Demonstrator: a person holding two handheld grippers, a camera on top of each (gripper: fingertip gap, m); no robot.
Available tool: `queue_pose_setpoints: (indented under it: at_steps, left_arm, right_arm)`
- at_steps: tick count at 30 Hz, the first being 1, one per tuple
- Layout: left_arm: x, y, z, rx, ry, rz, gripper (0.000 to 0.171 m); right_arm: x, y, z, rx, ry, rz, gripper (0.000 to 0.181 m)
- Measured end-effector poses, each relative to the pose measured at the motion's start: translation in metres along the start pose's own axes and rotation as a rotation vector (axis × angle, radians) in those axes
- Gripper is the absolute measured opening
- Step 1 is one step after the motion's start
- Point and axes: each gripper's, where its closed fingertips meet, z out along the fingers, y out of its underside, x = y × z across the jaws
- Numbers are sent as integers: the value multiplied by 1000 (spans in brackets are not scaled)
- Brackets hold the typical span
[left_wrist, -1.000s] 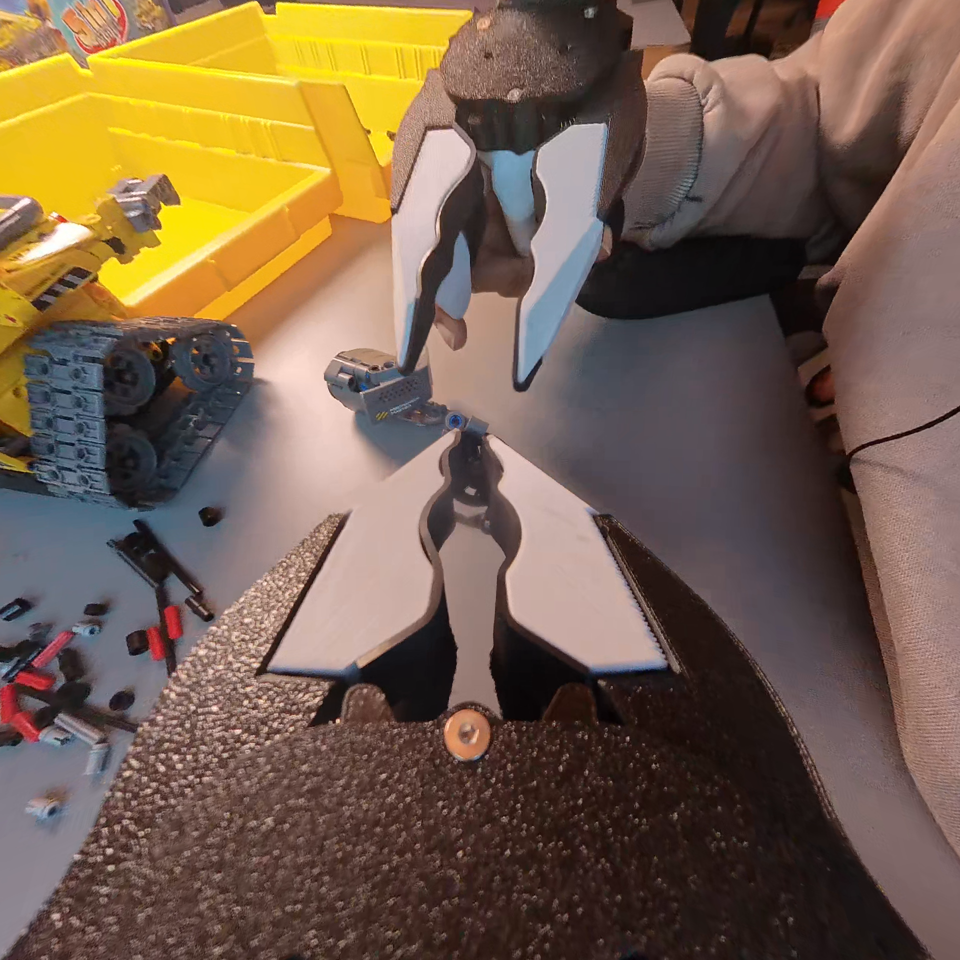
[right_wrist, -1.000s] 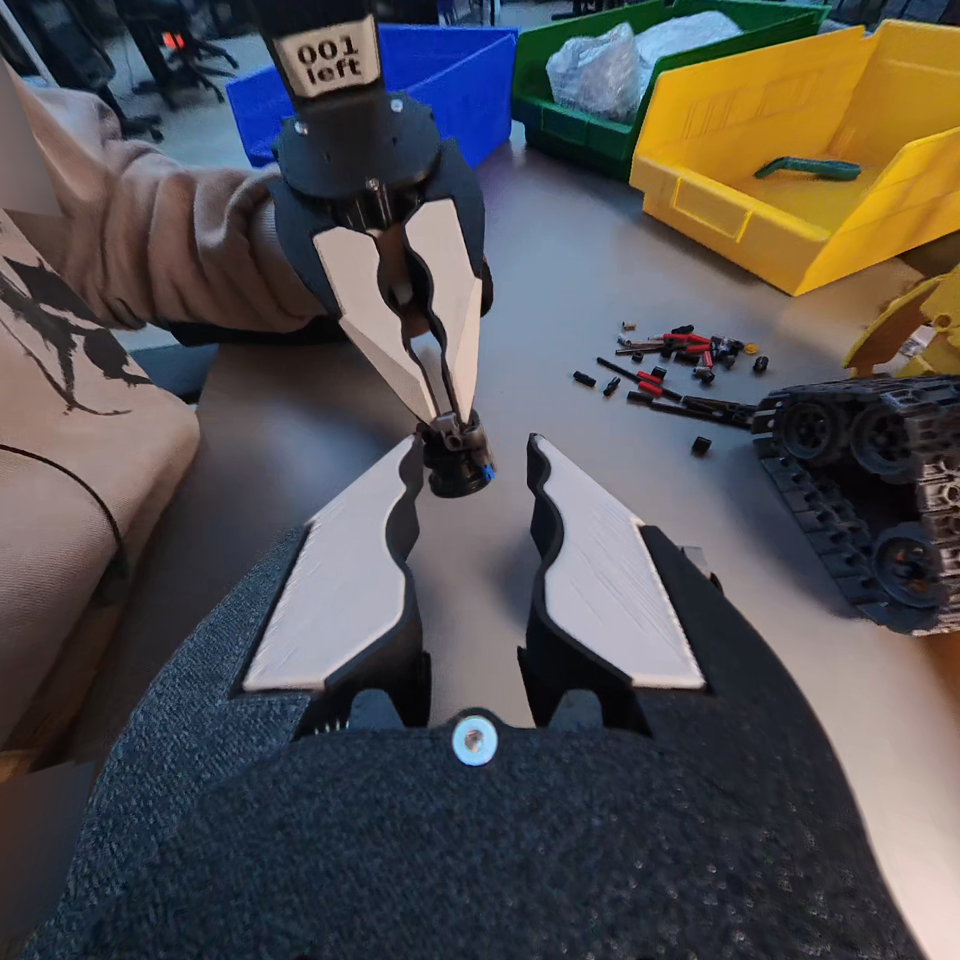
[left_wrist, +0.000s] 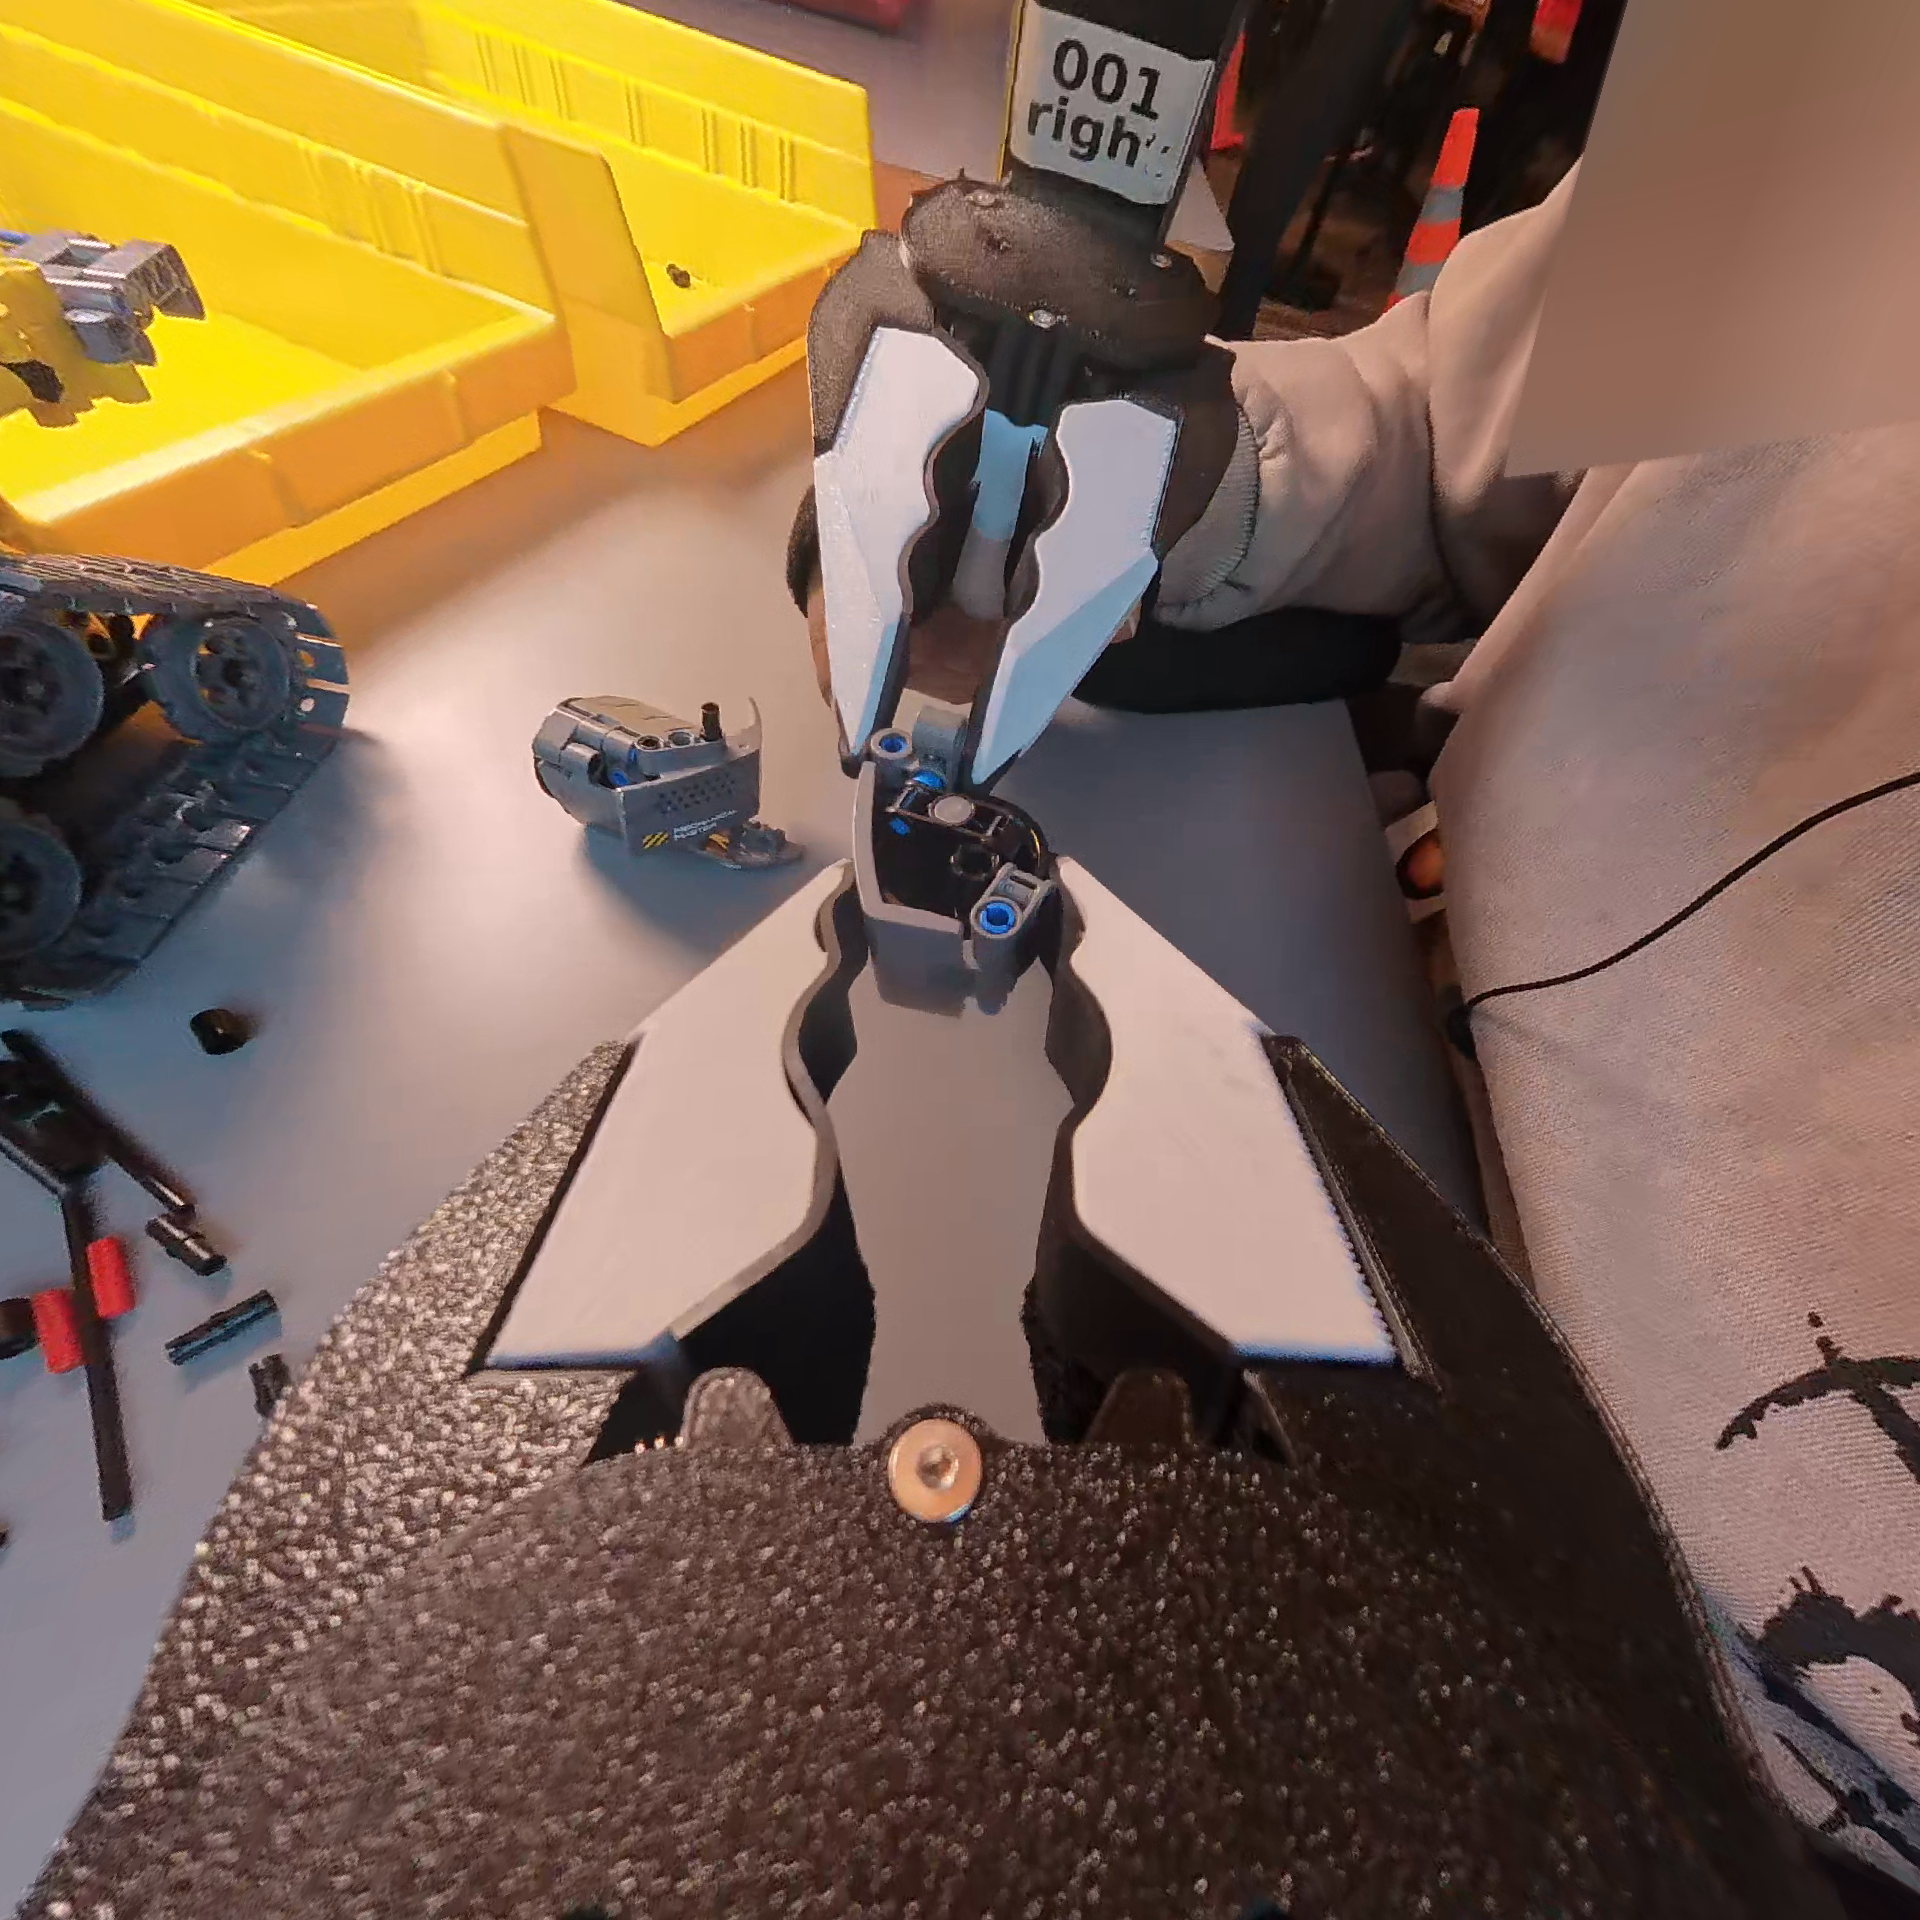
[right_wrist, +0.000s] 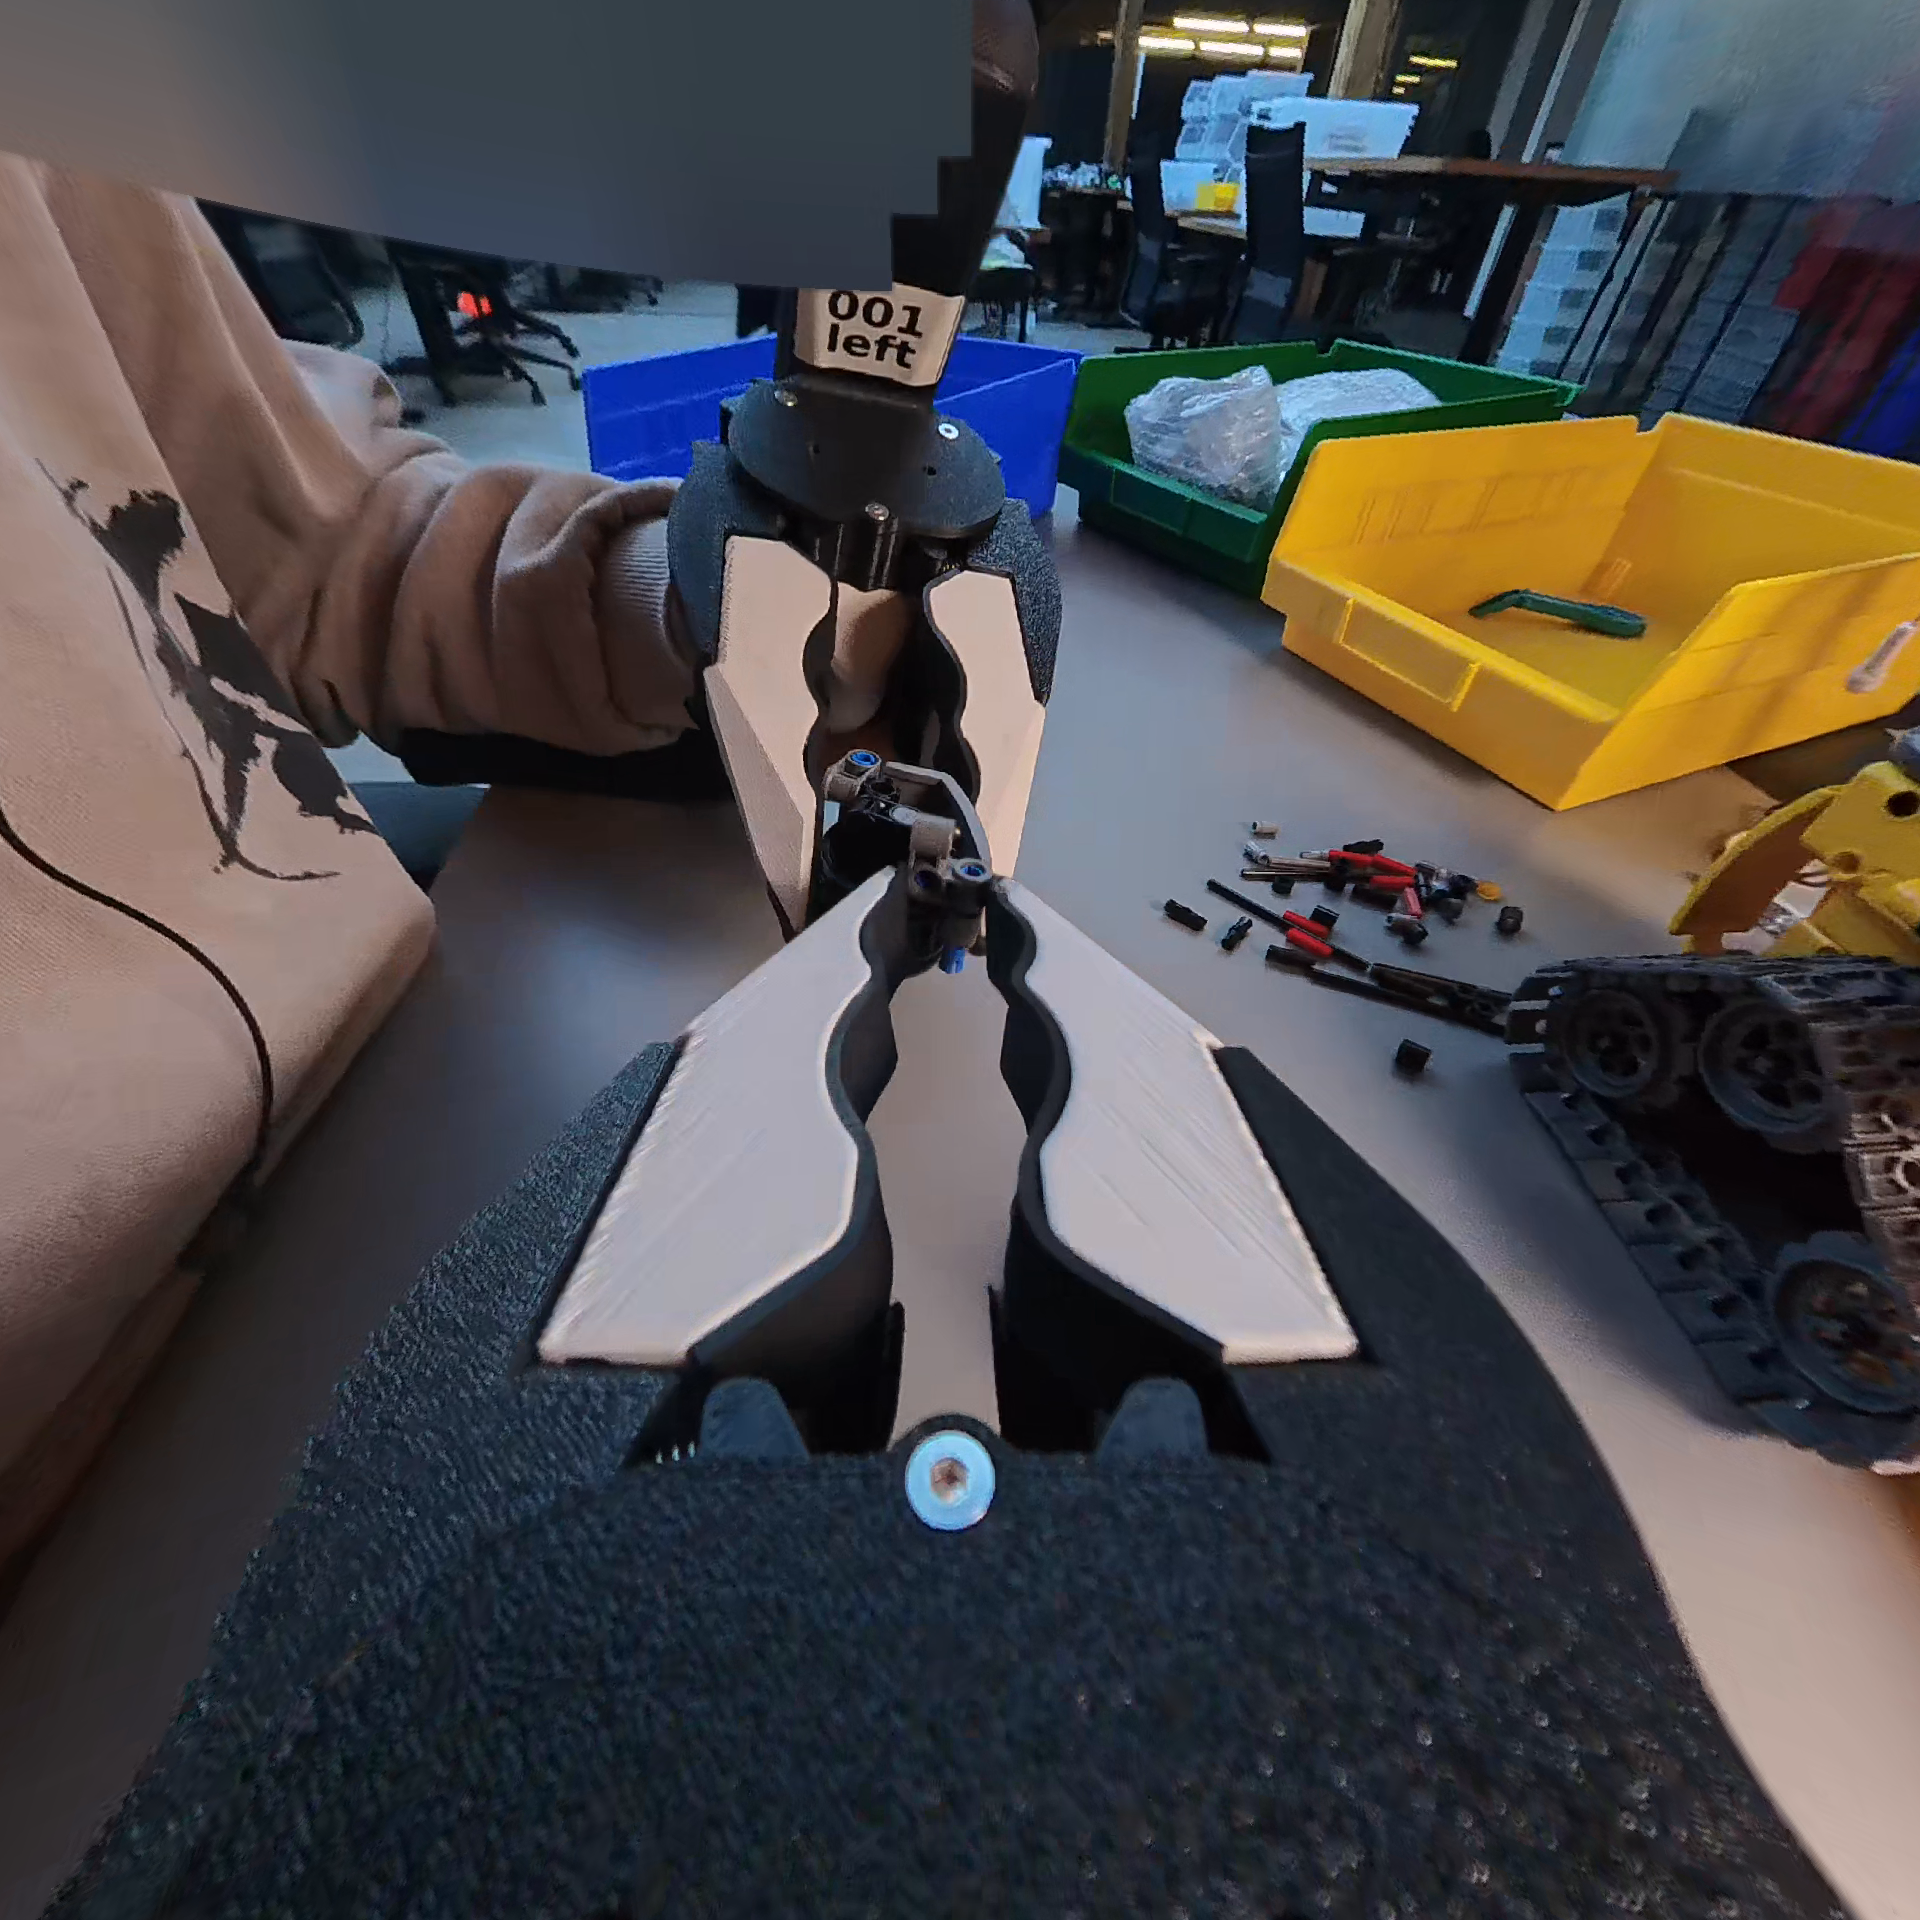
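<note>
Since one second ago, both grippers have closed in: the left gripper (left_wrist: 951, 904) now holds a bigger grey and black plastic brick assembly with blue pins (left_wrist: 951, 904) where before it pinched only a small dark part, and the right gripper (right_wrist: 940, 914), which was wide apart, now has its tips clamped on the top end of the same assembly. Its jaws look shut on a small grey connector with a blue pin (right_wrist: 951, 878). The left jaws press the grey shell from both sides.

I judge that to do this well, the left gripper should keep the shell firm and not twist, while the right one works straight along the pin axis, because the small connector can slip easily.

The assembly is a curved grey shell, open on top, with black beams and blue pin ends inside. It is held above the grey table (left_wrist: 468, 935), just beside the small grey motor-like block (left_wrist: 649, 774) lying there. Farther from the assembly stands the yellow tracked toy vehicle (right_wrist: 1766, 1091), with loose red and black pins (right_wrist: 1351, 883) near it and yellow plastic bins (left_wrist: 312, 343) behind
</note>
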Motion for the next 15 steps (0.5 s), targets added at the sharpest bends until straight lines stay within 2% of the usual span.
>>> queue_pose_setpoints:
  at_steps: [9,15]
  left_arm:
    - [-2,-11,-3,91,36,-119,32]
    - [0,-21,-9,137,80,-157,32]
  right_arm:
    - [8,-15,-1,120,-23,234,12]
    - [8,-22,-7,160,-68,272,12]
